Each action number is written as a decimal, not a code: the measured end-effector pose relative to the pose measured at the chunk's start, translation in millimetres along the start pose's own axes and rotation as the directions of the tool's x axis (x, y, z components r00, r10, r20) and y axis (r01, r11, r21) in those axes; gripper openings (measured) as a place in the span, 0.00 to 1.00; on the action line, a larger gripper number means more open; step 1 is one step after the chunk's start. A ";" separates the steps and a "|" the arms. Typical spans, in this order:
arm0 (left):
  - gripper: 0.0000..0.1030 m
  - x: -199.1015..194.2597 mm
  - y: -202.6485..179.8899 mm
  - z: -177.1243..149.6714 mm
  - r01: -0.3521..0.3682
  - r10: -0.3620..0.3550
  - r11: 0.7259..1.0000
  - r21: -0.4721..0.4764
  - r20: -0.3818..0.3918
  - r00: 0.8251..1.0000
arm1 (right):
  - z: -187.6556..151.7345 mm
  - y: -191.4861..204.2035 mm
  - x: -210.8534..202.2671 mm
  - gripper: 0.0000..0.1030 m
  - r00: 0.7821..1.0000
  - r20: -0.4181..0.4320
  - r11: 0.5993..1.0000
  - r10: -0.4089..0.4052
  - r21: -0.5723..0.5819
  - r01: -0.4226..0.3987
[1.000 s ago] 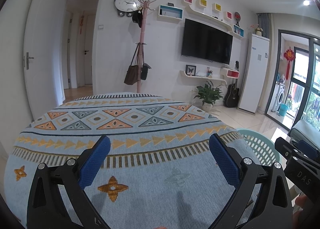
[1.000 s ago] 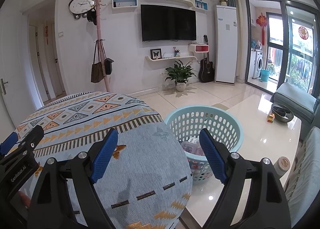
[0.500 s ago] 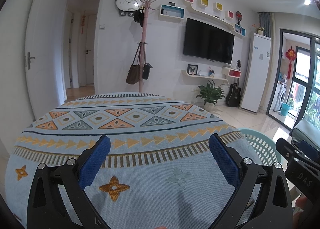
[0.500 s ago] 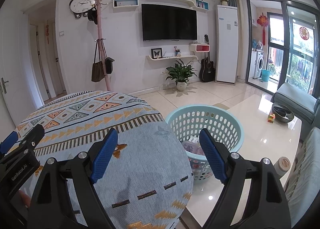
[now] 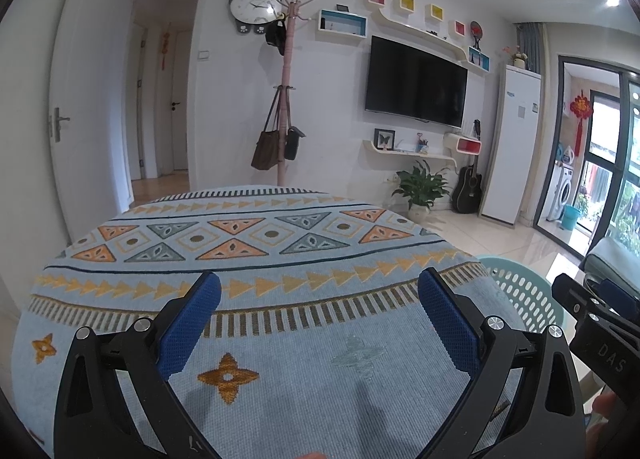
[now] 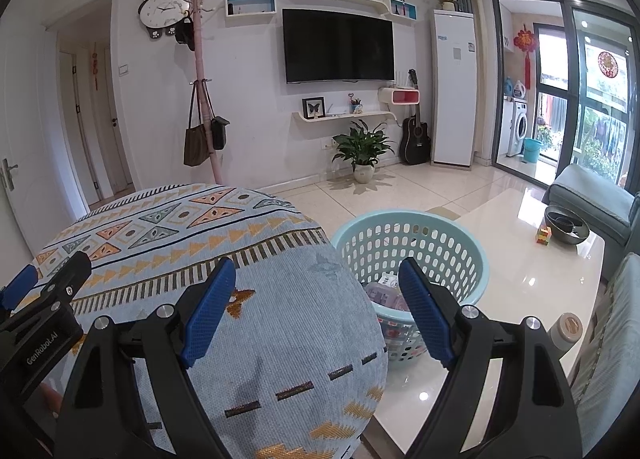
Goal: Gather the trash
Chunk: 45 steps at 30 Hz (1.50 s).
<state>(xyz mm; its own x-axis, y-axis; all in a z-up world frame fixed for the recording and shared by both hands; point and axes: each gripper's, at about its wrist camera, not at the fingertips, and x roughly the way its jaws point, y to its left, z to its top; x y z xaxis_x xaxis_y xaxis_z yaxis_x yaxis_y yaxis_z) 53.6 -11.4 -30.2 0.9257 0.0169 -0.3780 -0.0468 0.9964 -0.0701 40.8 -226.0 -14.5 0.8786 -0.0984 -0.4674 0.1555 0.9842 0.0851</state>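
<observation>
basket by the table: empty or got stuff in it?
Not empty. The right wrist view shows packaging at the bottom of the light blue basket.

Support surface: table under a pale blue woven cloth point(image 5: 280, 379) with orange, grey-green and yellow geometric bands. It fills the span between the left jaws and runs on ahead of them; nothing lies on the cloth there. In the right wrist view the cloth point(image 6: 280, 339) reaches only the left jaw.

Glossy white low table point(image 6: 520, 291) lies beyond the right jaw, carrying a dark bowl point(image 6: 566, 224), a small coloured cube point(image 6: 543, 235) just beside it, and a capped jar point(image 6: 564, 330) near its close edge.
</observation>
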 end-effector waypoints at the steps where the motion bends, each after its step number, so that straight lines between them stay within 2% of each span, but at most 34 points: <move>1: 0.93 -0.5 -0.1 -0.4 0.000 0.000 1.000 0.005 0.002 1.000 | -0.1 0.3 0.2 0.77 1.000 0.000 1.000 -0.001 -0.001 0.001; 10: 0.93 2.8 4.0 0.2 0.015 -0.015 1.000 -0.005 -0.009 1.000 | 0.9 0.5 -2.3 0.77 1.000 0.013 1.000 -0.006 0.000 0.006; 14: 0.93 1.9 12.1 -0.2 0.004 -0.005 1.000 -0.031 -0.052 0.999 | 1.5 0.2 -2.8 0.77 1.000 0.011 1.000 -0.010 0.000 0.010; 20: 0.93 -16.6 10.8 7.0 -0.075 0.076 0.997 0.036 -0.025 0.997 | -0.1 4.5 -8.8 0.77 1.000 0.007 1.000 0.001 0.000 -0.001; 25: 0.93 -30.8 8.1 13.4 -0.088 0.088 0.994 0.058 -0.001 0.996 | 3.1 4.9 -15.1 0.77 1.000 0.016 1.000 0.008 -0.002 -0.008; 37: 0.93 -37.2 8.9 19.6 -0.113 0.115 0.991 0.066 -0.018 0.993 | 5.4 4.9 -19.2 0.77 1.000 0.015 1.000 0.017 0.001 -0.017; 45: 0.93 -24.4 11.5 18.9 -0.111 0.117 0.991 0.081 -0.079 0.990 | 1.5 4.9 -17.0 0.77 1.000 -0.004 1.000 0.015 -0.004 -0.015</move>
<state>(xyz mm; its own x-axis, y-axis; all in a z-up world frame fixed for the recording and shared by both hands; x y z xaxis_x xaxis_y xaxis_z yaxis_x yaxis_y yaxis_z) 37.6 1.2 -4.3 0.8812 0.1267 -0.4554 -0.1182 0.9919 0.0472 27.3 -219.8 -4.7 0.8792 -0.0828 -0.4693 0.1401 0.9862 0.0886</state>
